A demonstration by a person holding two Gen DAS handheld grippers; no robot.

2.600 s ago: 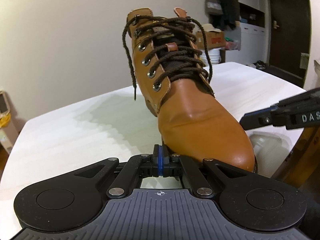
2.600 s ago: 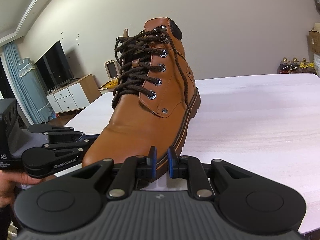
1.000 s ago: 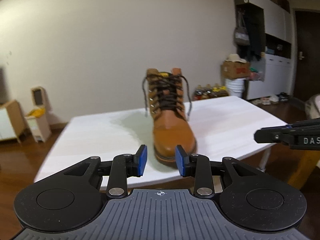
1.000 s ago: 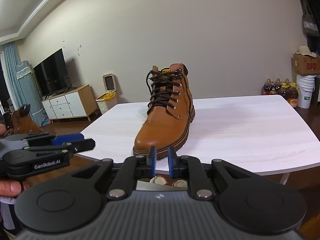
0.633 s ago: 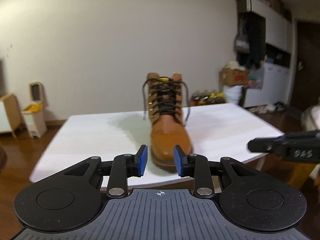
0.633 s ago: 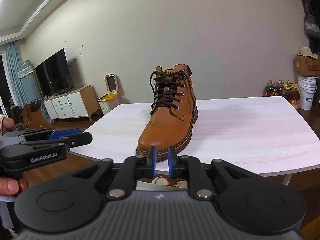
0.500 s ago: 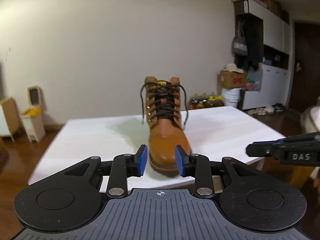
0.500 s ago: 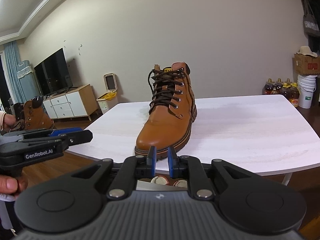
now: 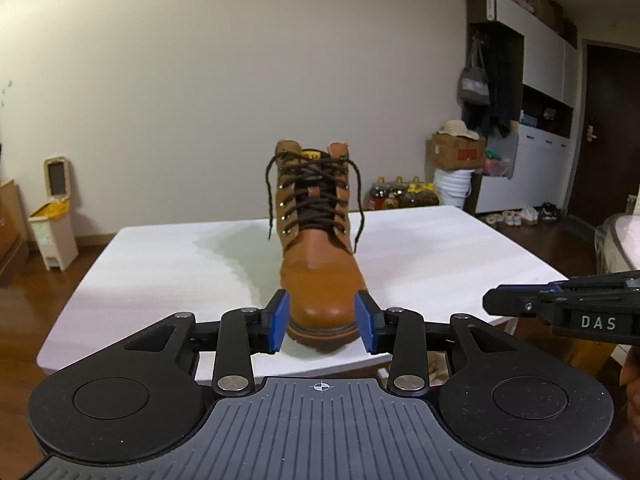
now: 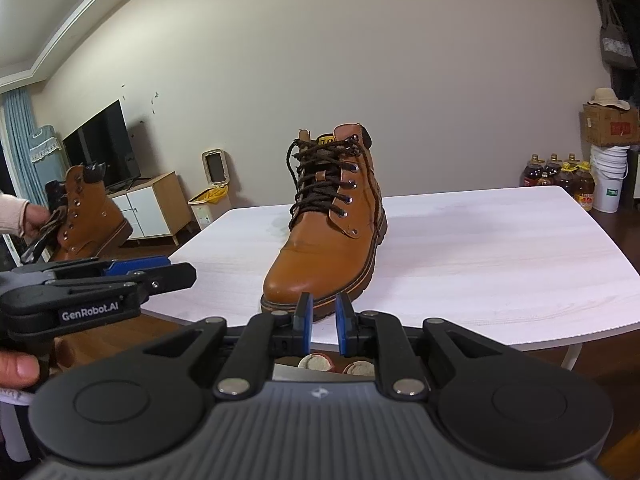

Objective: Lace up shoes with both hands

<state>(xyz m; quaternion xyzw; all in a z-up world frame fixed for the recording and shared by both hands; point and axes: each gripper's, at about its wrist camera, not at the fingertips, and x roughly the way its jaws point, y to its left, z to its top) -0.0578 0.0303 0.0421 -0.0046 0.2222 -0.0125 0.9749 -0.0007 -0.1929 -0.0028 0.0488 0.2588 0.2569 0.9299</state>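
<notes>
A tan leather boot stands upright on the white table, toe toward me, its dark brown laces threaded and the loose ends hanging down both sides. My left gripper hovers off the table's near edge, short of the toe. Its jaws are opening and nothing is between them. The right gripper hangs beside it, also short of the boot, its blue pads a narrow gap apart and empty. Each gripper shows in the other's view: right gripper, left gripper.
At far left a person's hand holds a second tan boot off the table. A lidded bin, oil bottles, a white bucket with a cardboard box and a TV cabinet stand along the walls.
Both grippers pulled back from the boot, which now looks small and far. The left jaws went from shut to wide apart. The second boot came into view at left.
</notes>
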